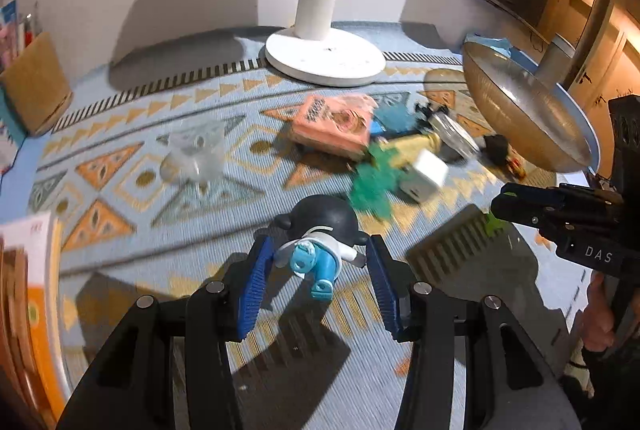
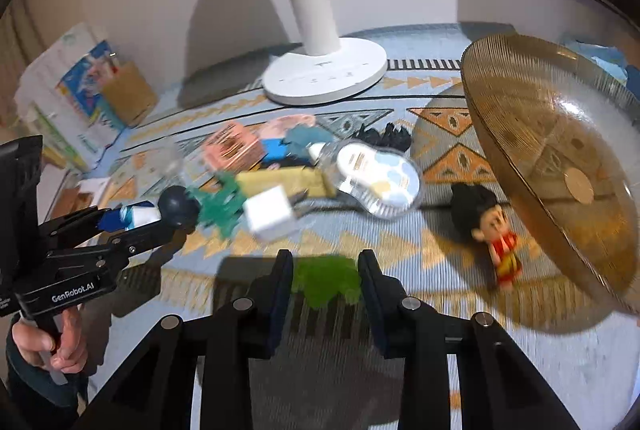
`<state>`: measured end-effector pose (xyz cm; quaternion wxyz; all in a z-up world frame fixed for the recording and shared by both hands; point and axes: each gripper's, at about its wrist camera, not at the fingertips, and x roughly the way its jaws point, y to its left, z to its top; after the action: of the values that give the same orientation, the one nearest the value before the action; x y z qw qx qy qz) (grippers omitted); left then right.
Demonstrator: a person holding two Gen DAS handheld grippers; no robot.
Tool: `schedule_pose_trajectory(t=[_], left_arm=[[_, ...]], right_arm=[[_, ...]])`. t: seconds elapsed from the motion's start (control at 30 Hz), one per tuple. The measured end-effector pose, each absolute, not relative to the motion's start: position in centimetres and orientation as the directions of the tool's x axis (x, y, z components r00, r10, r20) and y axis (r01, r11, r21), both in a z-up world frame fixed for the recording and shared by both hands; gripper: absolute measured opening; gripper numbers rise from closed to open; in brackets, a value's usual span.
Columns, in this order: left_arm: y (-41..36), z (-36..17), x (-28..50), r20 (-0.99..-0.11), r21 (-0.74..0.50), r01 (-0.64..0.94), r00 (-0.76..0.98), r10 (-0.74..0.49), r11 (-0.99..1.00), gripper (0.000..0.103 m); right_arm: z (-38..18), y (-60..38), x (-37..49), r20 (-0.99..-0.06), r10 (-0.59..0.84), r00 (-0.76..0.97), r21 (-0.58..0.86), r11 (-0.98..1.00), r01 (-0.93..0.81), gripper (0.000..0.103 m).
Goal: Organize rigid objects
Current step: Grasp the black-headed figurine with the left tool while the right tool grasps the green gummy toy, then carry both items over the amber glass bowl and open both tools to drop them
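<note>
My left gripper (image 1: 318, 256) is shut on a toy figure (image 1: 320, 242) with a dark round head and a white and light blue body, held above the patterned rug. It also shows in the right wrist view (image 2: 160, 212). My right gripper (image 2: 325, 270) is shut on a bright green toy (image 2: 325, 282), blurred, above the rug; it also shows at the right of the left wrist view (image 1: 516, 208). A pile of small things lies ahead: a white cube (image 2: 269, 216), a dark green toy (image 2: 220, 208), a pink box (image 2: 230, 150), a clear blister pack (image 2: 378, 176).
A red-clothed, black-haired doll (image 2: 490, 230) lies on the rug beside a tilted amber glass bowl (image 2: 560, 158). A white fan base (image 2: 324, 76) stands at the back. A clear plastic cup (image 1: 196, 154) lies left. Boxes (image 1: 32, 294) and a cork cup (image 1: 36, 84) stand at the left.
</note>
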<state>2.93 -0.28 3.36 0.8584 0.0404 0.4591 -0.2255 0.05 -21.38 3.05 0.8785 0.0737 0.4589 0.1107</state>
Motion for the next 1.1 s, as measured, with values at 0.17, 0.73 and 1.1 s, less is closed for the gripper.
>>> schedule_pose_trajectory(t=[0.17,0.73,1.1], left_arm=[[-0.5,2.3,0.6,-0.839,-0.107,0.419,0.449,-0.308,0.902,0.046],[-1.7,2.5,1.2,-0.823,-0.073,0.382,0.499,-0.272,0.921,0.052],[-5.9,12.8,-1.3,-0.674,-0.124,0.447,0.617,-0.406,0.886,0.052]], right_arm=[[2.5,-21.7,-2.6,-0.793,0.273,0.545,0.225,0.962,-0.156,0.028],[0.9,-21.5,-5.1,-0.816,0.243,0.524,0.136,0.963,-0.234,0.055],[9.5,-25.2,-7.2,-0.660,0.195,0.726,0.095,0.980,-0.177,0.034]])
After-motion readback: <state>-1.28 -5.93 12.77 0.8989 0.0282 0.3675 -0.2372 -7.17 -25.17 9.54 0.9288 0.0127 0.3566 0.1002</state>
